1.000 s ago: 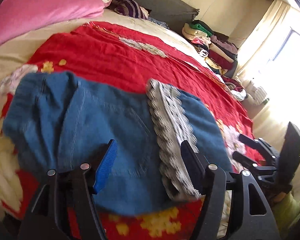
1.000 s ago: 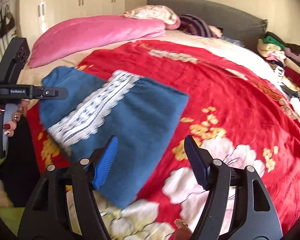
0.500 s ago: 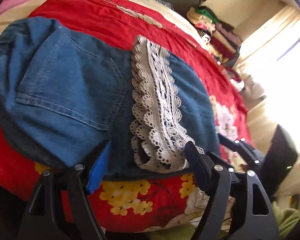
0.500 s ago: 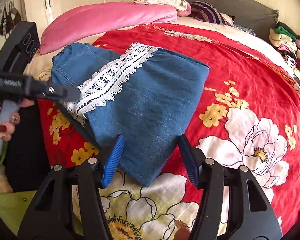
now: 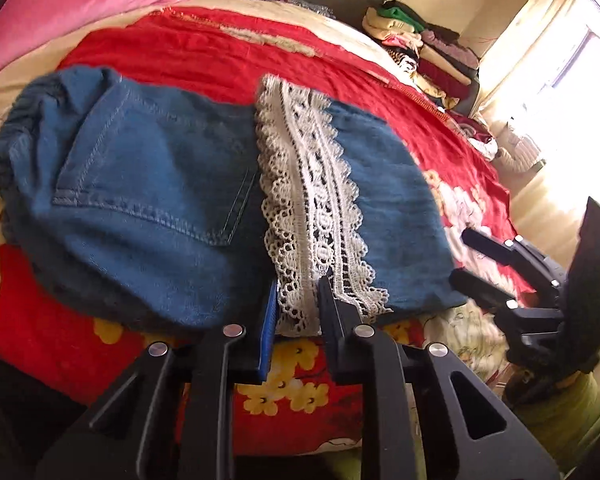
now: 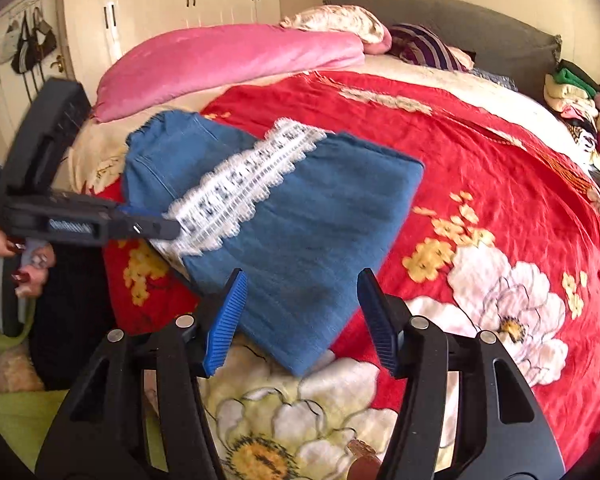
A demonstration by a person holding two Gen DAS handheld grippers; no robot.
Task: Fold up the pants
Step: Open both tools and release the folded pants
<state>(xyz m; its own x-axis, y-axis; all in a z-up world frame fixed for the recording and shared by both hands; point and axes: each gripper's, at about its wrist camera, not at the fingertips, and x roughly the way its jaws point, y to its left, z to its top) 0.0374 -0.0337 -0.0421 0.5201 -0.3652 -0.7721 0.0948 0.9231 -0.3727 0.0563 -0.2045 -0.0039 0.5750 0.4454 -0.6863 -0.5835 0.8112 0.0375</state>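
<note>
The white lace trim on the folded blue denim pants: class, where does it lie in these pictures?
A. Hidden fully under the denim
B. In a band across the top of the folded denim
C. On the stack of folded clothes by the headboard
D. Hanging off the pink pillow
B: the white lace trim runs as a band across the top of the folded blue denim pants, in plain sight in both wrist views.

Folded blue denim pants with a white lace band (image 6: 300, 216) lie on the red floral bedspread (image 6: 500, 184). The right tongs (image 6: 300, 316), jaws apart, straddle the pants' near corner. The left tongs (image 6: 168, 228) are closing on the lace's near end.
</note>
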